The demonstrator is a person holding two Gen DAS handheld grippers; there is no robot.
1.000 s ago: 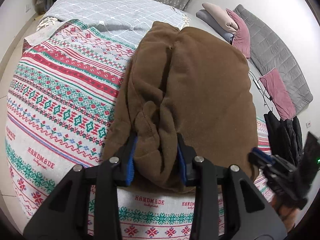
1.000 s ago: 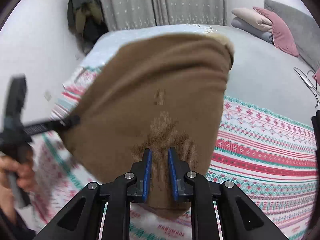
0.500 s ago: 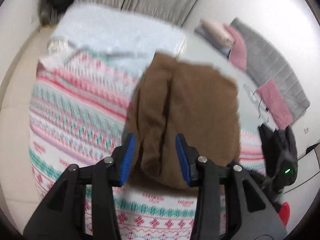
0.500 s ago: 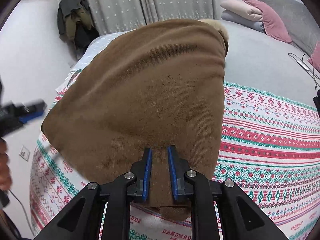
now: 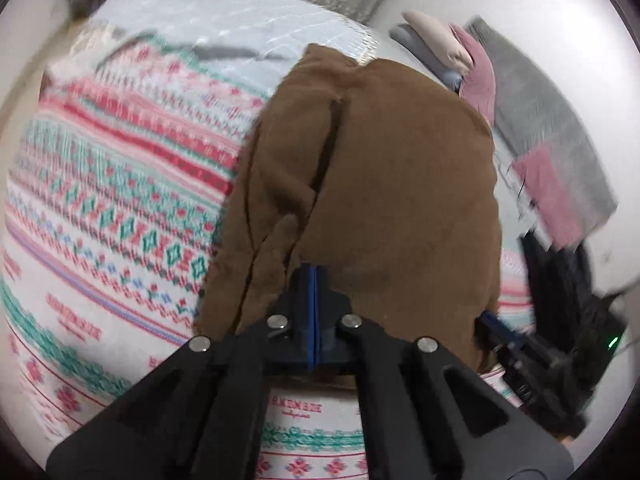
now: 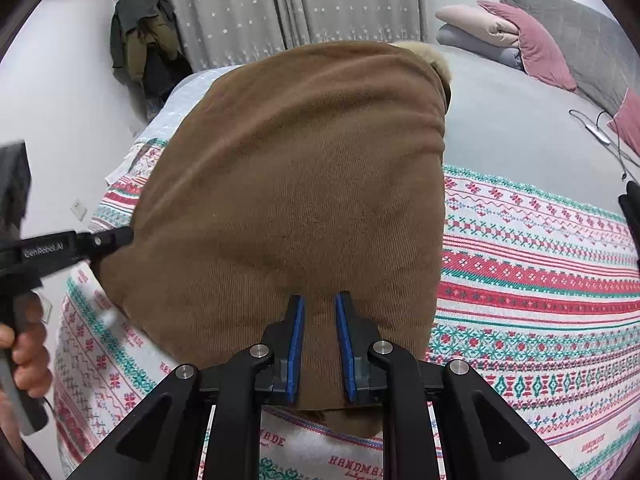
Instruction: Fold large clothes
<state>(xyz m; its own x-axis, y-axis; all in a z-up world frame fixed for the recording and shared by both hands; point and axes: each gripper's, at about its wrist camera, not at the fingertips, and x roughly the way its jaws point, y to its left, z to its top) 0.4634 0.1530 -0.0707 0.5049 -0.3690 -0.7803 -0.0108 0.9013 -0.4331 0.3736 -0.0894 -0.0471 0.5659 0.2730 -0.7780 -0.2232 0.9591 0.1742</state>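
Note:
A large brown corduroy garment (image 5: pixel 380 184) lies folded on a patterned blanket (image 5: pixel 112 208) on the bed; it also fills the right wrist view (image 6: pixel 300 200). My left gripper (image 5: pixel 315 280) is shut at the garment's near edge, its blue pads together; whether it pinches cloth I cannot tell. It shows at the left of the right wrist view (image 6: pixel 120 238), touching the garment's left corner. My right gripper (image 6: pixel 319 312) is shut on a thick fold of the garment's near edge. It shows in the left wrist view (image 5: pixel 492 326) at the garment's right corner.
Pink, beige and grey pillows (image 6: pixel 520 40) and a grey headboard cushion (image 6: pixel 592 36) lie at the far right. A cable (image 6: pixel 600 132) lies on the grey sheet. Dark clothes (image 6: pixel 140 52) hang by the curtain. A black garment (image 5: pixel 560 264) lies at the bed's right side.
My left gripper was open around a bunched fold one second ago; it has let that go, closed fully and now sits at the garment's near edge. The right gripper keeps its hold.

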